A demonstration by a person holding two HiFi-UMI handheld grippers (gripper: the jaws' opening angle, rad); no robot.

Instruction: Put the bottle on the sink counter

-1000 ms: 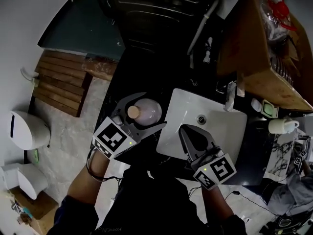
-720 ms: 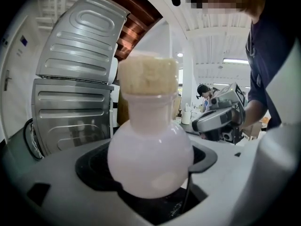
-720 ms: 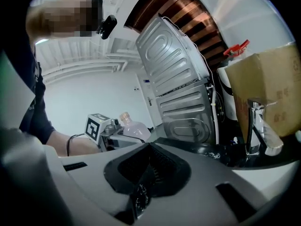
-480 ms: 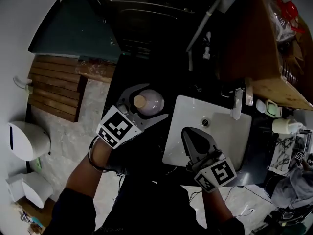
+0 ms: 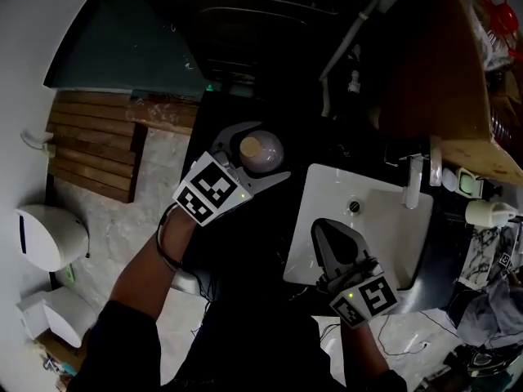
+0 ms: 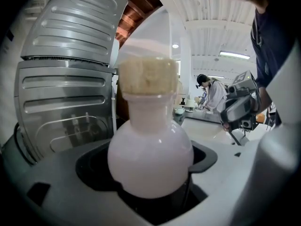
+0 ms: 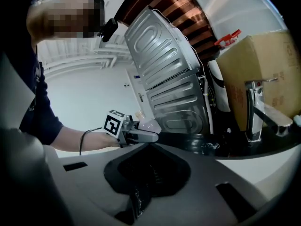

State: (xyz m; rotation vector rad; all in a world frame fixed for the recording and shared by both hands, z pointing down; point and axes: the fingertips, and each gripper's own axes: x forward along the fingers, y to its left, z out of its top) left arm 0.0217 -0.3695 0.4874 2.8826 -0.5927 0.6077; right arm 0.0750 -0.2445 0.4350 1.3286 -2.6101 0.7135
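Observation:
A round, pale pink bottle [image 5: 266, 155] with a cork stopper sits upright between the fingers of my left gripper [image 5: 263, 150], which is shut on its belly. It hangs over the dark counter [image 5: 304, 141] just left of the white sink basin [image 5: 384, 211]. The left gripper view is filled by the bottle [image 6: 150, 154], with its cork on top. My right gripper [image 5: 323, 229] is shut on nothing, over the basin's near left part. From the right gripper view, the left gripper [image 7: 141, 134] and the bottle [image 7: 149, 125] show to the left, beyond my own jaws.
A chrome faucet [image 5: 414, 182] stands at the basin's far right. A cardboard box [image 5: 458, 72] sits behind it, with a soap dispenser [image 5: 490, 212] to the right. A ribbed metal appliance panel [image 5: 245, 15] rises at the back. Wooden slats [image 5: 90, 158] lie on the floor at left.
My left gripper has carried the bottle farther away and to the right, toward the back of the counter. The right gripper has stayed over the basin.

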